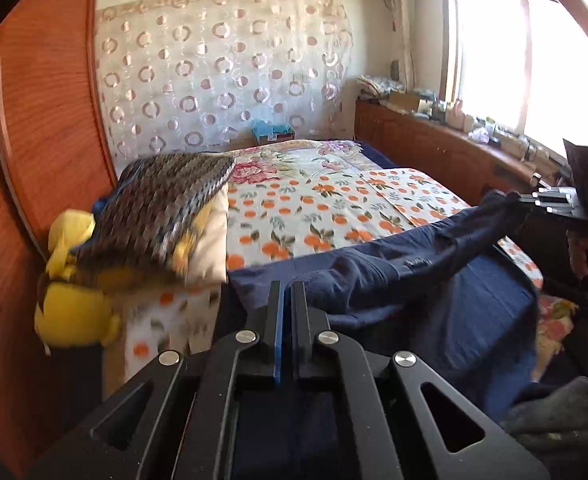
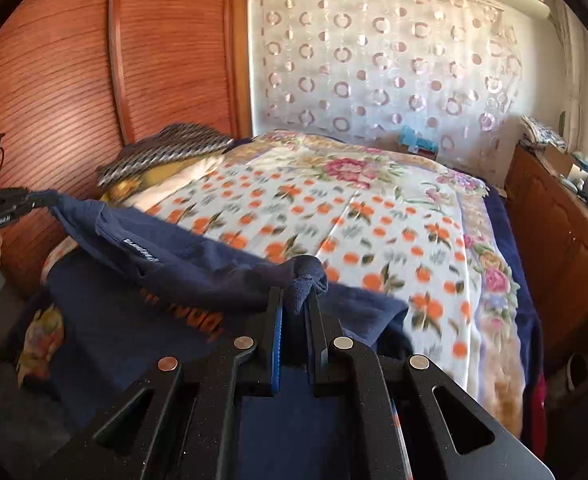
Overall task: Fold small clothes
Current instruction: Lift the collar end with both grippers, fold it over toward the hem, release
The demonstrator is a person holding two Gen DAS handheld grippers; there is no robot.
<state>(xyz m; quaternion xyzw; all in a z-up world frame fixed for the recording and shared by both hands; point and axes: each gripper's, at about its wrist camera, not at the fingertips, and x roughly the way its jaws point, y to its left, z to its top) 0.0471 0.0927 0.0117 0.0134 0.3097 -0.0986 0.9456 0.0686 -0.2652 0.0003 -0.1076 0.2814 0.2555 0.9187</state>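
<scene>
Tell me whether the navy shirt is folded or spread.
Neither yet: the shirt hangs stretched between the left gripper and right gripper, lifted above the bed.

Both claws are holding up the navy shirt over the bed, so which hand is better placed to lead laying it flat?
Probably the right. The right claw pinches a bunched corner of the navy shirt over open bedspread. The left claw grips near the pillow.

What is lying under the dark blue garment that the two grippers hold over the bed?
Under the dark blue garment lies the bed cover with orange fruit print, visible beyond its edge. What the cover looks like directly beneath the cloth is hidden.
</scene>
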